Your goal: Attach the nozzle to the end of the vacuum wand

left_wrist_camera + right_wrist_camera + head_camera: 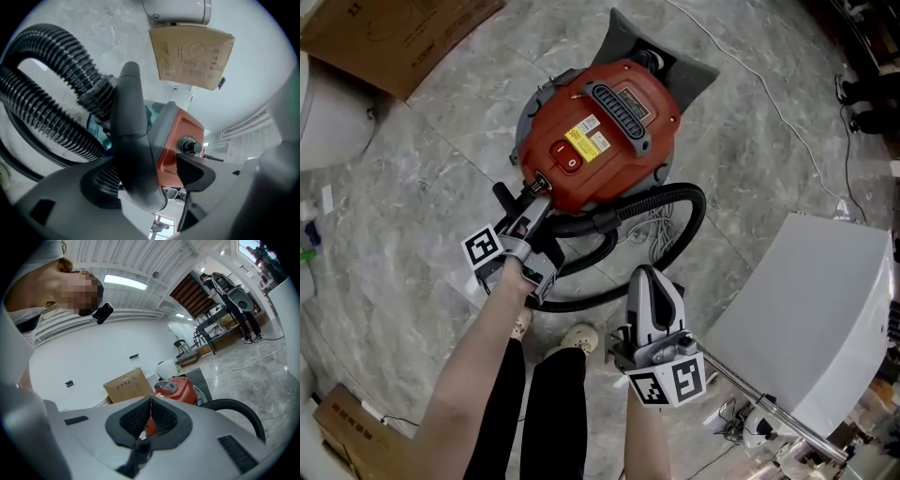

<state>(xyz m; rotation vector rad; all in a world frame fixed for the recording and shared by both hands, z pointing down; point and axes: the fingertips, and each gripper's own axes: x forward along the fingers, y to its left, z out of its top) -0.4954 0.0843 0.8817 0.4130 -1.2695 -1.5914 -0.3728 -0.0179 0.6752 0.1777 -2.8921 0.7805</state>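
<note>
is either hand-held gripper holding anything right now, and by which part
Nothing is held. The left hand-held gripper stands open around the black tube on the hose, not clamping it; the right hand-held gripper is shut and empty.

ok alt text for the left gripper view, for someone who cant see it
The left gripper has its jaws open with a dark curved wand standing between them. The wand joins a ribbed black hose that loops away at upper left. Behind sits the red vacuum body, with a cardboard box at the top.
</note>
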